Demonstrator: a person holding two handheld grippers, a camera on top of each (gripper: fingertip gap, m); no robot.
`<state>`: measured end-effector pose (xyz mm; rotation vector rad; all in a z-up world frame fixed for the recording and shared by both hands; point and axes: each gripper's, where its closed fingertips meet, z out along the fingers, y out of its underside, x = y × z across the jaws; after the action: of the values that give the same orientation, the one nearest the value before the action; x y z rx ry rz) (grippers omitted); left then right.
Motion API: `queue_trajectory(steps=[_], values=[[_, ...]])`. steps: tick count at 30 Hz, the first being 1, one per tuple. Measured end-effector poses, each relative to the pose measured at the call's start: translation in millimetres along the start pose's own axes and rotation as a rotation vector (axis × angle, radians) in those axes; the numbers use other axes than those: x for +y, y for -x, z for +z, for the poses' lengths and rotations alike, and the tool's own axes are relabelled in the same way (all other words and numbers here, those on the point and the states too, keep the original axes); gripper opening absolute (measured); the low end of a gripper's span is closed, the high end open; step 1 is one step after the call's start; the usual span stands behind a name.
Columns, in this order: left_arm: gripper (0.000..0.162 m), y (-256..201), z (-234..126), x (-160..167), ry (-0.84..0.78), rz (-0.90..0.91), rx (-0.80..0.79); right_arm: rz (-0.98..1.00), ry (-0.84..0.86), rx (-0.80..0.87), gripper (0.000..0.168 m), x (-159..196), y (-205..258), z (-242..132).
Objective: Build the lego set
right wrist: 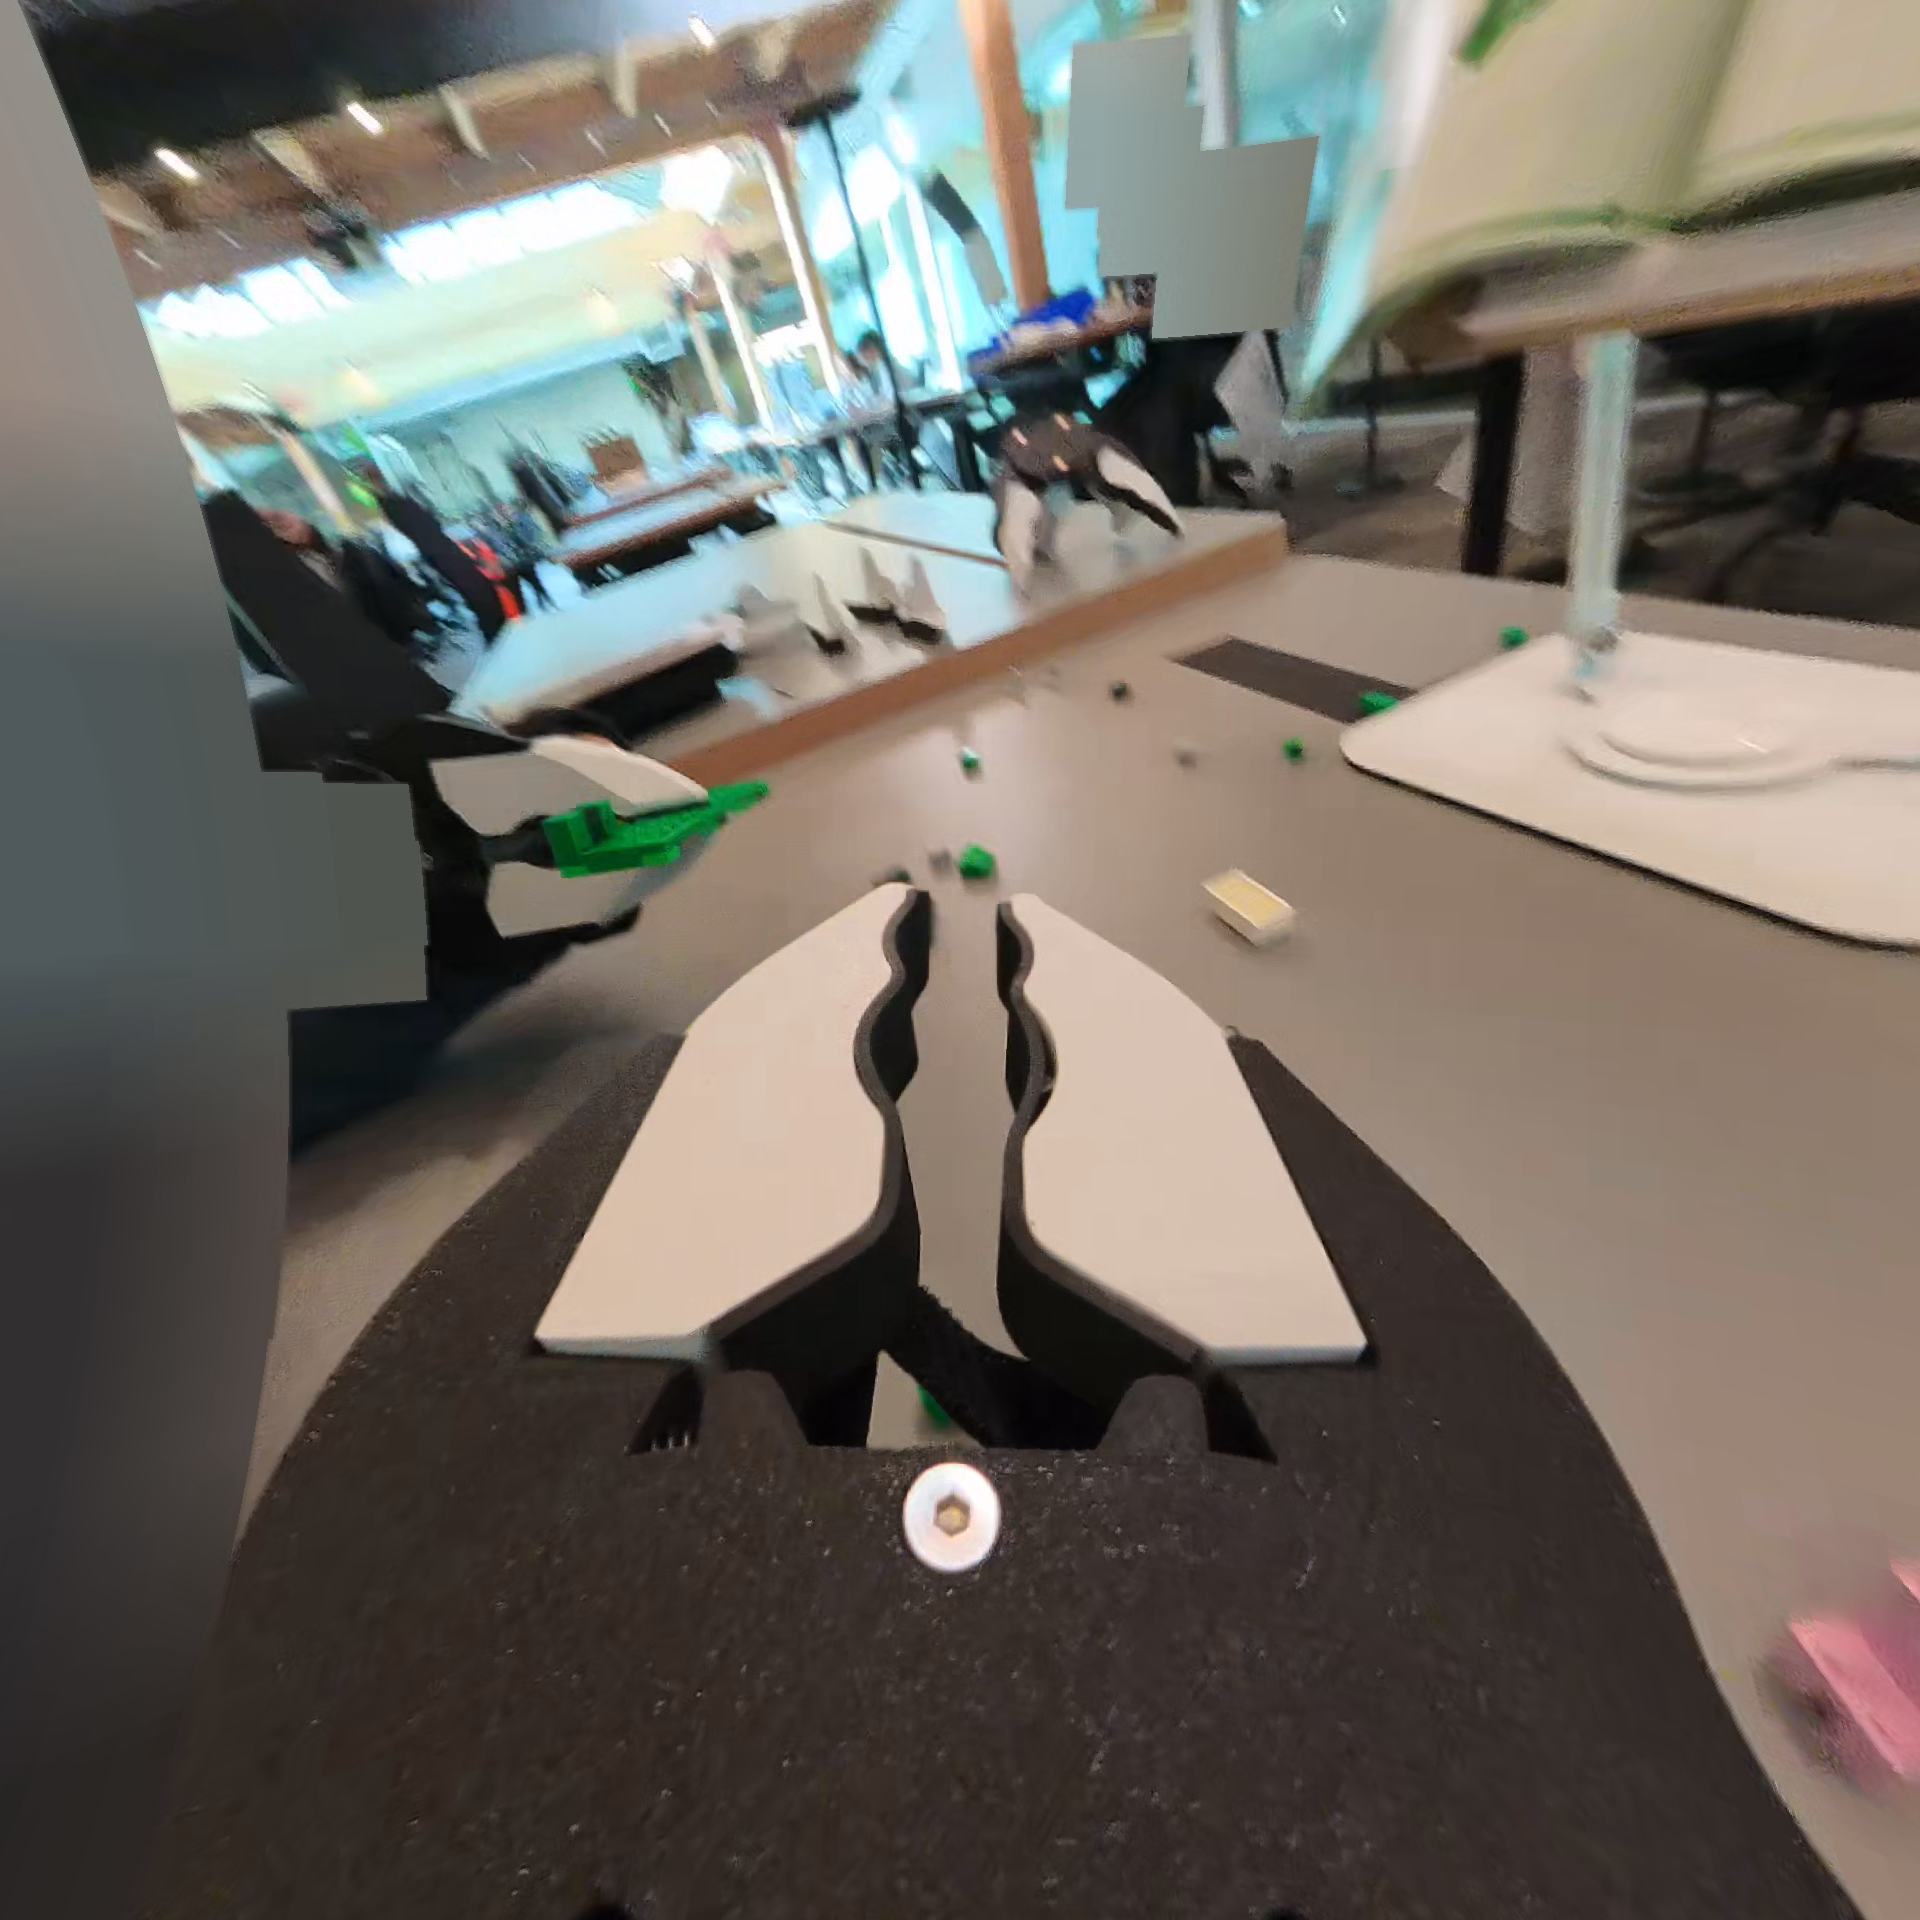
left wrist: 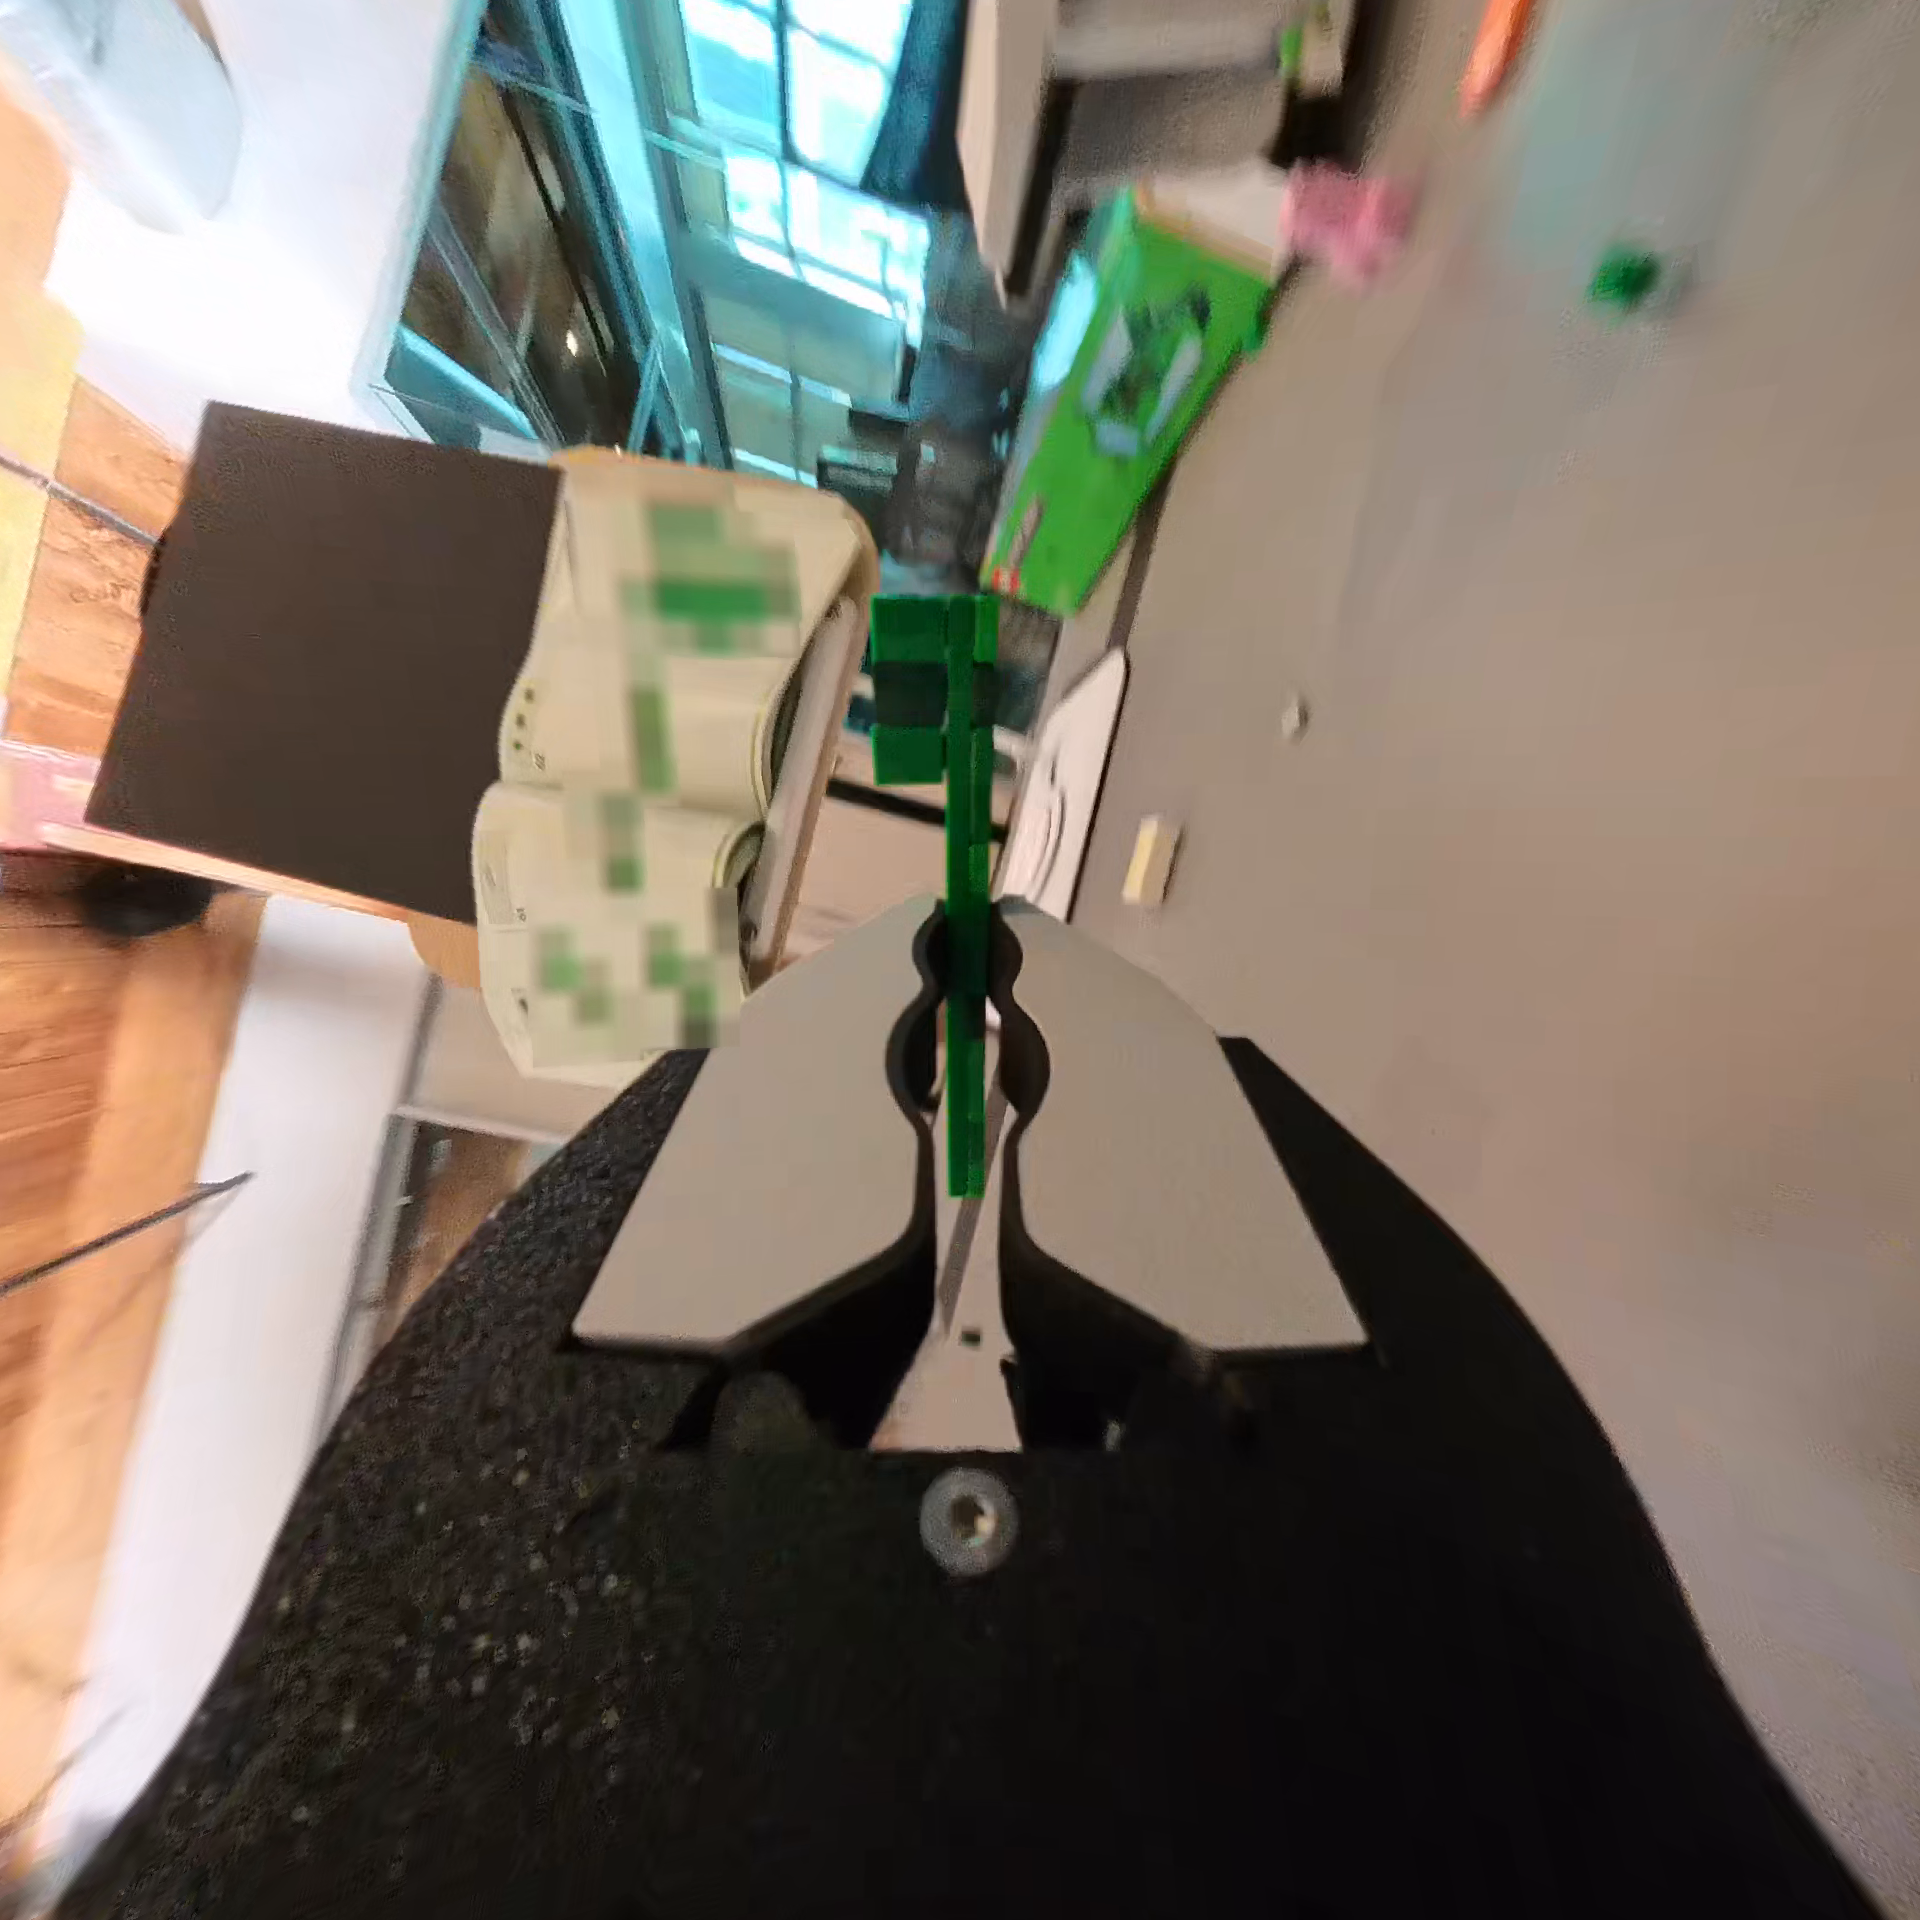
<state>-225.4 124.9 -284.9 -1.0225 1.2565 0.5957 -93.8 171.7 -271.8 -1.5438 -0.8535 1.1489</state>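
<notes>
Left gripper (left wrist: 971, 914) pinches the green plate assembly (left wrist: 961, 831) edge-on, lifted off the desk (right wrist: 1455, 1195) near its left edge. Right gripper (right wrist: 961, 914) has fingers spread w/ nothing between, low over the desk. Step probably: fetch next piece. Next move needs the right gripper to close on a small green brick (right wrist: 975, 860) just ahead, approx. mid-desk

We note a grey table (right wrist: 1455, 1091), rows of desks (right wrist: 665, 499) beyond, timber ceiling (right wrist: 520, 135) with strip lights, large windows (left wrist: 790, 208).

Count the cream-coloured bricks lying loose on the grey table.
1: the cream brick lies just right of the right gripper tips, near the white pad. Others may be hidden.
</notes>
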Motion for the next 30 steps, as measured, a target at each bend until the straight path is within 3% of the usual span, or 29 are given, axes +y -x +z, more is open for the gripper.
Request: queue_trajectory(steps=[3, 14, 21, 25, 27, 30], values=[[0.005, -23.4, 8.1, 12.3, 0.05, 0.1, 0.054, -0.018, 0.115, 0.046, 0.014, 20.6, -9.5, -10.1], [0.005, -43.2, 14.6, 5.3, -0.008, 0.005, 0.133, -0.298, 0.622, 0.067, 0.015, 117.0, -4.9, -44.7], [0.005, -49.9, 15.4, 0.5, -0.025, 0.007, 0.163, -0.312, 0.652, 0.06, 0.017, 120.9, -4.6, -34.8], [0.005, -49.3, 14.8, -0.2, -0.027, 0.012, 0.159, -0.323, 0.711, 0.008, 0.007, 121.8, 3.5, -32.0], [0.005, -49.1, 14.6, -0.7, -0.027, 0.02, 0.156, -0.357, 0.811, -0.015, 0.007, 117.5, 6.9, -37.2], [0.005, -48.2, 13.8, -2.2, -0.028, 0.044, 0.148, -0.402, 1.16, -0.026, 0.007, 119.1, 4.3, -57.2]])
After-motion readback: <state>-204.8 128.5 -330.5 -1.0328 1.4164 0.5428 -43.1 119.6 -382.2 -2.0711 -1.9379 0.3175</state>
